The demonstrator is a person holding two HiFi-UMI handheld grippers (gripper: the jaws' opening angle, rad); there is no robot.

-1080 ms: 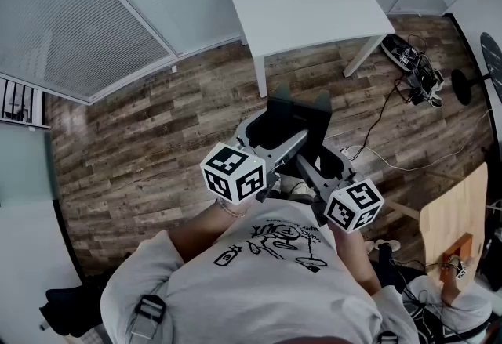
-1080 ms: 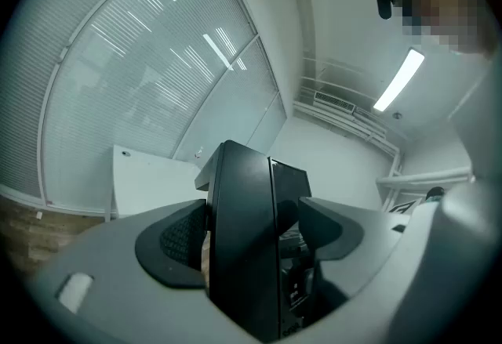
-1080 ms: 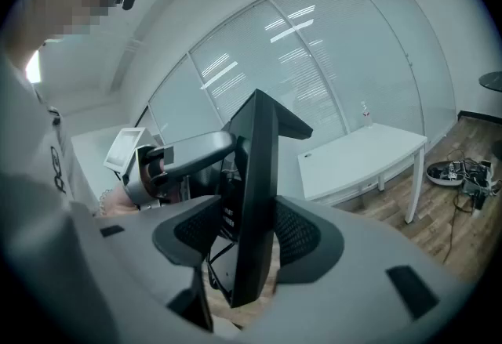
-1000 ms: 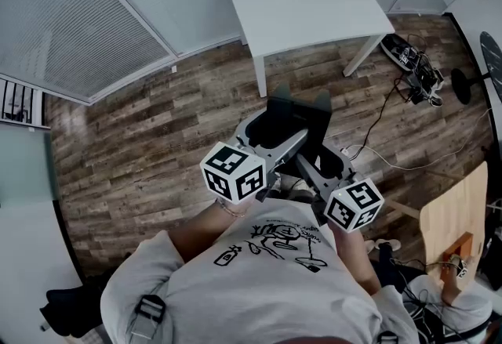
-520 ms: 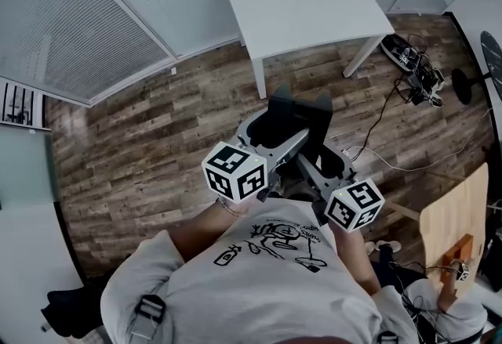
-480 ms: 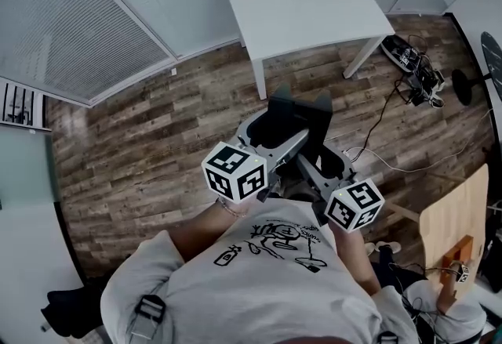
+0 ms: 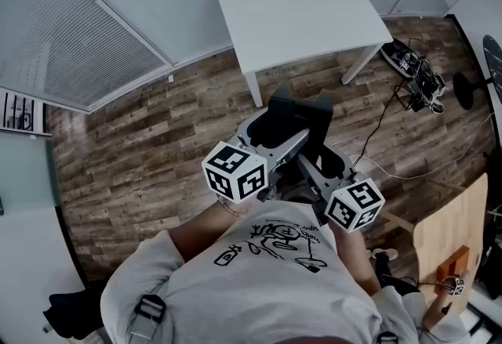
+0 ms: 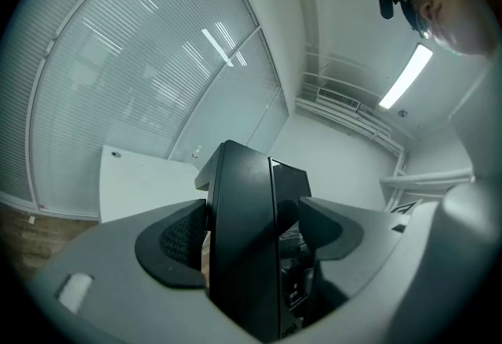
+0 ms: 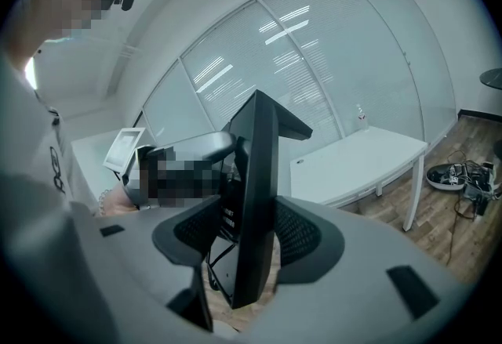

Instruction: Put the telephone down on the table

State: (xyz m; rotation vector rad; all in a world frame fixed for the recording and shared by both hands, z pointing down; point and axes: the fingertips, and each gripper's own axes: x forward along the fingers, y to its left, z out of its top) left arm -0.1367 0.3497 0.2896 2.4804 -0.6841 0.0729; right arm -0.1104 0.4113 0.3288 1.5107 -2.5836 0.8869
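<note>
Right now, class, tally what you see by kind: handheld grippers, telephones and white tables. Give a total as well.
grippers: 2, the left gripper and the right gripper, both with fingers closed on the telephone
telephone: 1
white table: 1
total: 4

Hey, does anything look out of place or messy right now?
A tangle of cables lies loose on the floor beside the white table. Otherwise nothing: the telephone is clamped by the left gripper and right gripper.

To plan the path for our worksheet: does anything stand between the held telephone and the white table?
Nothing visible does: the telephone, clamped in the left gripper and right gripper, hangs over open wooden floor short of the table.
</note>
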